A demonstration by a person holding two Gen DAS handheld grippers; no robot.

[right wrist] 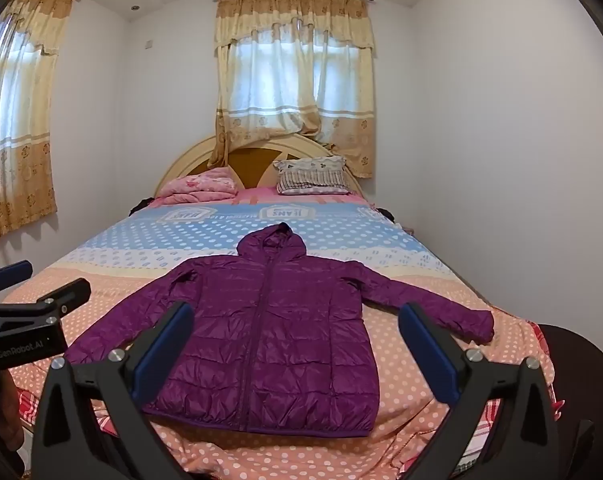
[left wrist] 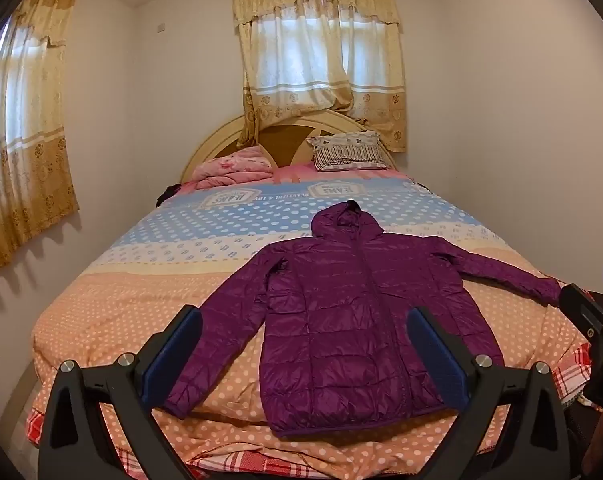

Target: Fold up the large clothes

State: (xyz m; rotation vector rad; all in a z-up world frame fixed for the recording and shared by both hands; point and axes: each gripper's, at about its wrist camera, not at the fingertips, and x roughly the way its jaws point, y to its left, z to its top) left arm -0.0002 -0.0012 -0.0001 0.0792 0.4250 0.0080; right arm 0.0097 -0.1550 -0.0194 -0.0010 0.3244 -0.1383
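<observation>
A purple quilted hooded jacket (left wrist: 353, 312) lies flat, front up and zipped, on the near half of the bed (left wrist: 113, 320), hood toward the headboard and both sleeves spread out. It also shows in the right wrist view (right wrist: 277, 332). My left gripper (left wrist: 305, 336) is open and empty, held above the foot of the bed in front of the jacket's hem. My right gripper (right wrist: 297, 328) is open and empty at the same height. Each gripper shows at the other view's edge: the right gripper (left wrist: 597, 320) and the left gripper (right wrist: 25, 304).
A dotted orange, blue and pink bedspread (right wrist: 421, 360) covers the bed. A folded pink blanket (left wrist: 233, 168) and a striped pillow (left wrist: 349, 152) lie by the headboard. White walls stand close on both sides. Curtained windows (left wrist: 321, 52) are behind and at left.
</observation>
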